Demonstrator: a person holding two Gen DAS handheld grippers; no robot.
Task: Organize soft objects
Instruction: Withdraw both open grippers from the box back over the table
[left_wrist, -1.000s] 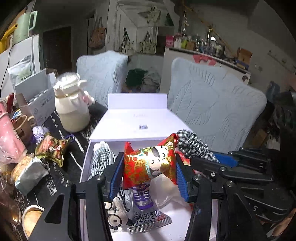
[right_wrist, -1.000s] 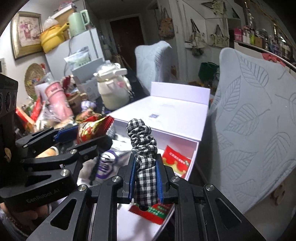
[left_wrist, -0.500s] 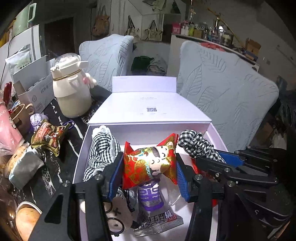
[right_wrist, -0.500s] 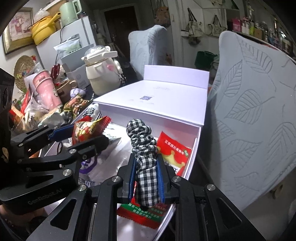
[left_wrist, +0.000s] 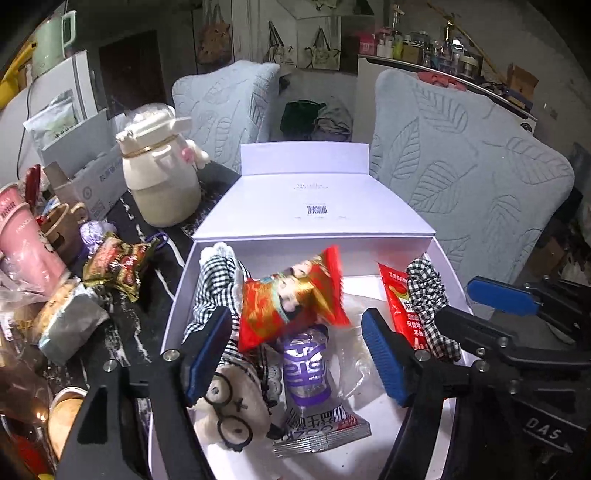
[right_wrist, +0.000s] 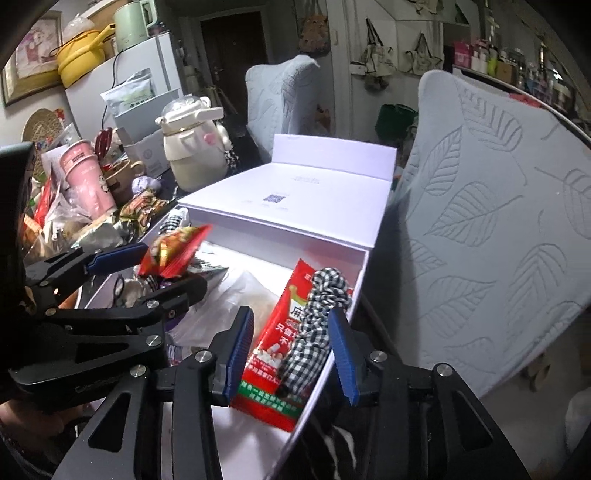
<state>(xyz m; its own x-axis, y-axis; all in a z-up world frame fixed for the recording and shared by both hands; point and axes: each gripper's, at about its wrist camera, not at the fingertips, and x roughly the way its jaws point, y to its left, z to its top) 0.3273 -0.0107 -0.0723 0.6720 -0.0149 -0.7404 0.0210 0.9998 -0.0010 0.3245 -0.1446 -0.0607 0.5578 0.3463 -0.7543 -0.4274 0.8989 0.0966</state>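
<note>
a: a crowded room, dark marbled table (left_wrist: 122, 343). at the far left edge stand a pink cup (left_wrist: 22, 243) and a foil packet (left_wrist: 70, 325), then a gold-and-red snack bag (left_wrist: 118, 264), and behind them a cream jug (left_wrist: 162, 184). little bare table shows there.

b: and the middle?

a: the white box (left_wrist: 177, 295) lies open, its lid (left_wrist: 314, 206) folded flat toward two pale leaf-patterned chair backs (left_wrist: 469, 166). inside, against the left wall, a plush toy with wire glasses (left_wrist: 229, 410) in checked cloth (left_wrist: 210, 288). beside it a purple packet (left_wrist: 310, 373) on clear plastic wrap.

b: the left gripper?

a: the left gripper (left_wrist: 295, 354) hangs over the box's near half, its jaws standing apart, having just been opening. the red-and-gold pouch (left_wrist: 291, 299) is blurred between and just beyond the blue pads (left_wrist: 207, 350); neither pad presses on it. it sits above the purple packet, and i cannot tell whether it has landed.

b: further right?

a: a red sachet (right_wrist: 291, 332) leans along the box's right wall. the checked scrunchie (right_wrist: 317, 321) lies on it, close to the right rim (right_wrist: 332, 350). the right gripper (right_wrist: 291, 350) straddles it with a narrow gap; its jaws have just been opening, and the pads stand clear of the cloth on both sides.

b: room to move?

a: the two grippers sit near each other over the box. past the right rim the table ends and a chair back stands close. the box floor's near right part is bare white.
</note>
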